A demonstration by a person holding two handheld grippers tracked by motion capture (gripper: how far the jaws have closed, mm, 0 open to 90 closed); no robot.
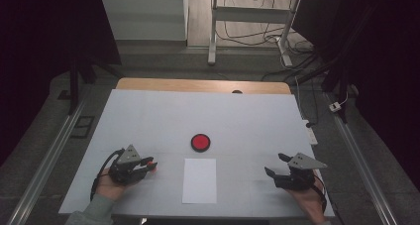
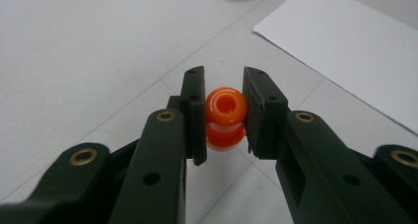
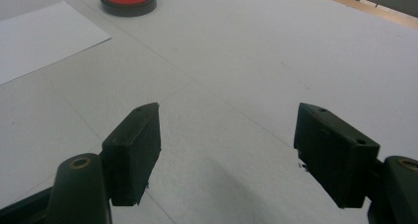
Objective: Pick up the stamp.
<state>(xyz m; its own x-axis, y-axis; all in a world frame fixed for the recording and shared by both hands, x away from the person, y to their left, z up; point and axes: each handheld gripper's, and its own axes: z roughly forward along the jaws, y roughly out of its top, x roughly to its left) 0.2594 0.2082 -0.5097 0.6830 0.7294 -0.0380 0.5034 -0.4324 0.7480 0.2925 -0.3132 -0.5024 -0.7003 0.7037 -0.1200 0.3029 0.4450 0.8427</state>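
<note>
- Left gripper (image 1: 150,165): fingers (image 2: 196,116) closed on a small orange stamp (image 2: 226,116) with a rounded, waisted body and a hole in its upper end; contact is on both sides at the bulge
- Location of the stamp: held at the lower left of the surface (image 1: 148,116), just left of the white paper sheet (image 1: 199,180); whether its lower end touches the surface cannot be told
- Right gripper (image 1: 277,171): fingers (image 3: 134,152) spread wide apart with nothing between them, low over the surface to the right of the sheet
- Red ink pad (image 1: 200,142) in a black case lies just beyond the far edge of the sheet, apart from both grippers
- Risk, slip: the stamp's body is smooth and curved and the flat fingers bear on a narrow band, so in my judgement it may rotate or squirt out if the hand tilts or the squeeze eases
- Risk, smear: a tilted stamp pressed to the pad or sheet would likely take ink unevenly and mark poorly
- Risk, shift: the sheet lies loose and unheld; a dragging stroke could slide it, as the right gripper is not bracing it
</note>
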